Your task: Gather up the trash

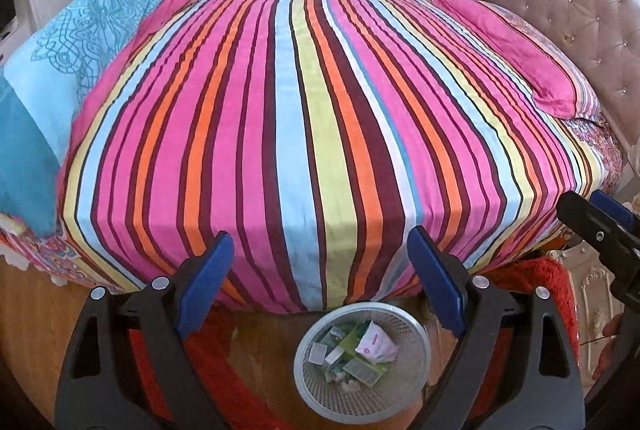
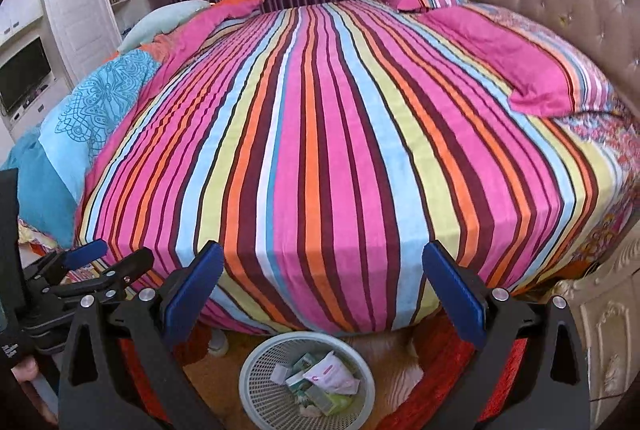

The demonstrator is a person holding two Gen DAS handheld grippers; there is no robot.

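Left wrist view. My left gripper (image 1: 320, 286) hangs above the floor at the near edge of the bed (image 1: 320, 102), its two blue-padded fingers (image 1: 208, 278) spread wide apart, with nothing between them and nothing touching them. The waste basket (image 1: 362, 410), a white mesh tub, stands on the wooden floor at 6 o'clock, just short of the bed's overhanging striped cover. It already holds the trash (image 1: 360, 350): a crumpled white wrapper with a pink mark, green cartons and small paper scraps. At 3 o'clock my right gripper (image 1: 600, 226) shows edge-on; from here I cannot tell its opening.

Right wrist view. At 9 o'clock the left gripper (image 2: 96, 262) appears from the side. My right gripper (image 2: 322, 302) sits in the middle at 6 o'clock, fingers (image 2: 456, 294) likewise wide apart and empty, clear of the cover. The basket (image 2: 256, 390) lies at 6 o'clock again, slightly left of centre, with the same trash (image 2: 324, 378) piled inside. The bed's striped surface shows no loose litter that I can make out; pillows lie at 1 to 2 o'clock and a folded blue blanket (image 2: 92, 122) at 9 to 10 o'clock.

Step in hand, as I judge it: collecting appears finished or nearly so, both tools unloaded above the filled basket. The next move calls for scanning the bed and floor for any remaining scrap; failing that, withdrawing.
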